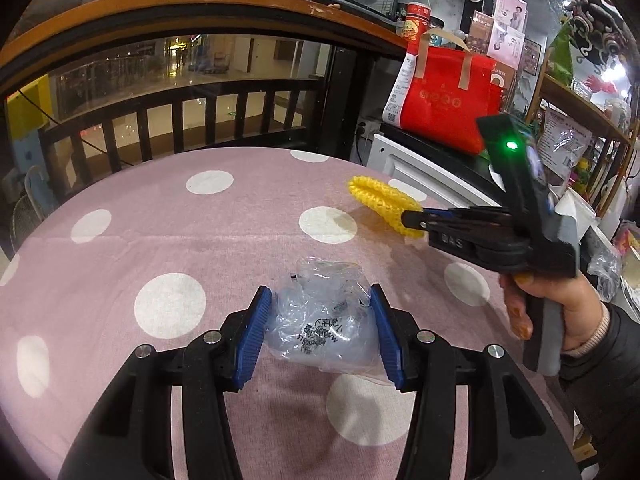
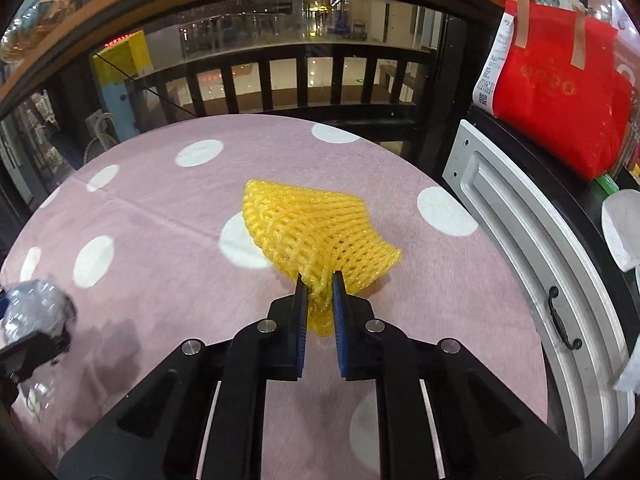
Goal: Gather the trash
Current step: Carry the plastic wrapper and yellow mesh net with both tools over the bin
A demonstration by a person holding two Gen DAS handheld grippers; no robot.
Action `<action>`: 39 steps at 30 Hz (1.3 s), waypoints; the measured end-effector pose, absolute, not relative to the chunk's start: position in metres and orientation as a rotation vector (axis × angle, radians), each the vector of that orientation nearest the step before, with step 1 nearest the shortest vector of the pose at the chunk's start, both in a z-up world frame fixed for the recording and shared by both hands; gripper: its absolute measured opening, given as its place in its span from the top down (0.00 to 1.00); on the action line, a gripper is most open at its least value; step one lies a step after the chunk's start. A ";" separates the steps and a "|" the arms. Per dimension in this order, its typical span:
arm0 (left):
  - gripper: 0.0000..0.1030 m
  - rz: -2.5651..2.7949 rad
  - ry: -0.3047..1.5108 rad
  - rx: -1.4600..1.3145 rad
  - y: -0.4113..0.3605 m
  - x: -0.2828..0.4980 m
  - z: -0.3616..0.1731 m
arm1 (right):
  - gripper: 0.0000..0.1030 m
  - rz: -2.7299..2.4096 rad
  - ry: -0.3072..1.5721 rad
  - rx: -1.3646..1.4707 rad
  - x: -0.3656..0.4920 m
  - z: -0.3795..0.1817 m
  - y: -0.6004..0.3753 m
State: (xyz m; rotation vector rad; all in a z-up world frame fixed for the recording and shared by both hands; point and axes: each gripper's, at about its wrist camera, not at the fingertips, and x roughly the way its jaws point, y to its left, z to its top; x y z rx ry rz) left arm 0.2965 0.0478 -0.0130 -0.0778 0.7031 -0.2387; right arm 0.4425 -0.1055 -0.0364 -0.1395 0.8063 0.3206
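Note:
A crumpled clear plastic bag with black print sits between the blue pads of my left gripper, which is closed on it just above the pink polka-dot tablecloth. The bag also shows at the left edge of the right wrist view. My right gripper is shut on the near corner of a yellow foam fruit net, which hangs out ahead over the table. The right gripper and net also show in the left wrist view.
A red tote bag stands on a black cabinet at the right, with a white panelled door close to the table's edge. A dark railing and glass run behind the table. Cluttered shelves are at the far right.

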 end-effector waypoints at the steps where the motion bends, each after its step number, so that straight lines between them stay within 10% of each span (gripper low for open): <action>1: 0.52 -0.240 0.702 -0.077 0.048 0.293 -0.013 | 0.88 0.329 0.799 -0.140 0.431 -0.033 -0.107; 39: 0.52 -0.485 0.657 -0.069 -0.053 0.135 -0.004 | 0.88 0.123 0.695 0.139 0.118 -0.020 -0.292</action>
